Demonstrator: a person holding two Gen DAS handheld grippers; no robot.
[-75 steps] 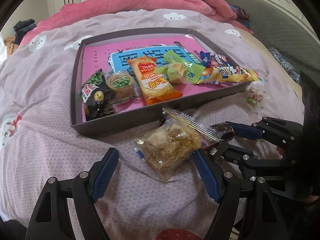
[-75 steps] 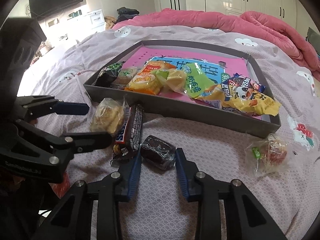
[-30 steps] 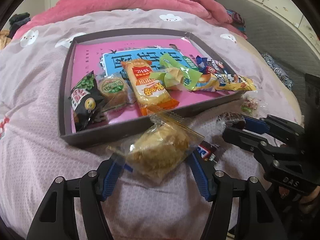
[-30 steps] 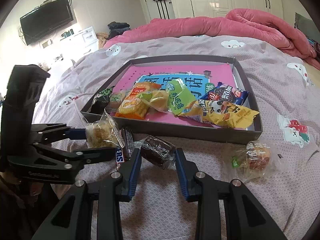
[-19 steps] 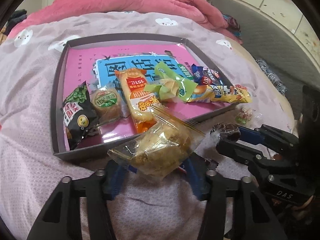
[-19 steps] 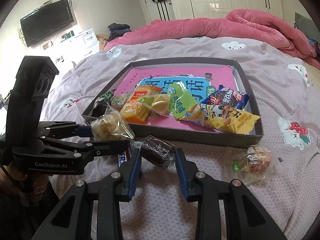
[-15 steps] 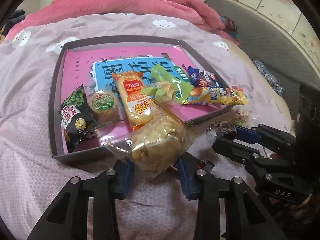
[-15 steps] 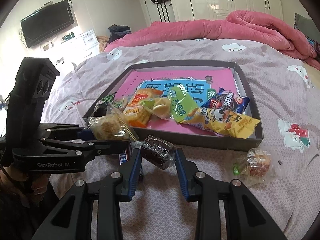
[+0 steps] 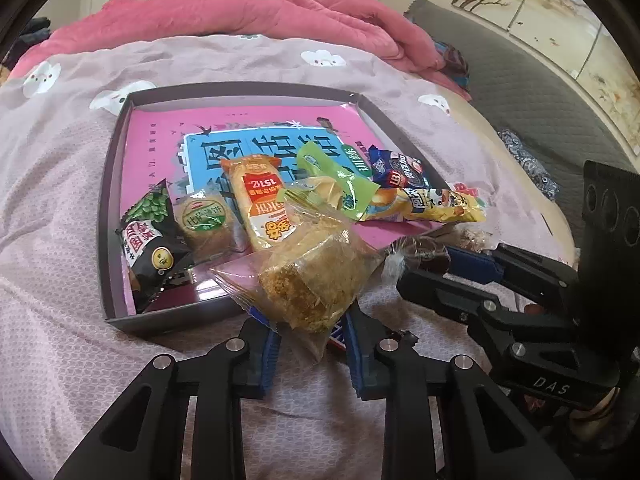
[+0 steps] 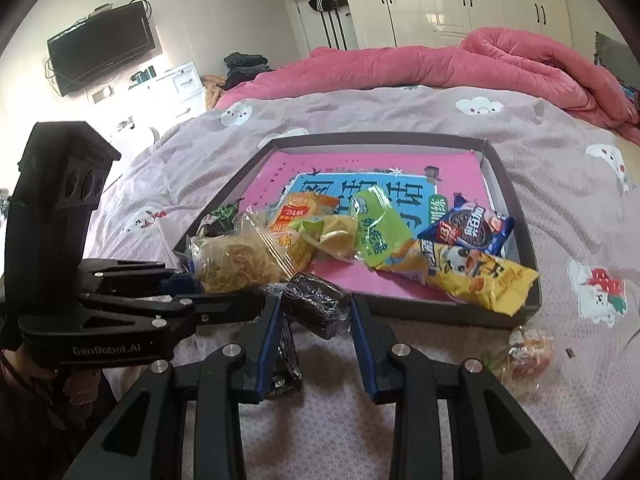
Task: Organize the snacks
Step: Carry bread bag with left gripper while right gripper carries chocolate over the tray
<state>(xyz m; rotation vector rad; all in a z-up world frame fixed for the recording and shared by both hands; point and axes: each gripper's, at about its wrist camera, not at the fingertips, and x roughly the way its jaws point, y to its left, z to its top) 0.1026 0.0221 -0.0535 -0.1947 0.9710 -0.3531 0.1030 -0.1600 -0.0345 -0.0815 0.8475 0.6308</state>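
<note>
While both grippers tilt down toward the bed (image 10: 560, 184), the grey tray (image 9: 110, 184) lies flat on the lilac cover just beyond them, its pink floor partly hidden under a row of snack packets (image 9: 260, 204). A pink quilt (image 10: 460, 60) is heaped at the far side.

From the left comes the left gripper (image 9: 312, 334), a hand (image 10: 80, 396) wrapped around its black handle low at the edge. Its jaws have just been closing, and they now pinch the lower end of a clear-wrapped crumbly cake (image 9: 312, 276), which stands up above the blue pads and hangs over the tray's near wall.

Close beside it on the right, the right gripper (image 10: 316, 312) points the same way, jaws drawn in on a dark wrapped sweet (image 10: 316, 304) that sits crosswise between the pads, lifted off the cover just short of the tray's near wall.

Under that gripper a dark bar (image 10: 286, 356) lies on the cover. Further right, outside the tray, a small clear-wrapped snack (image 10: 524, 350) rests alone.
</note>
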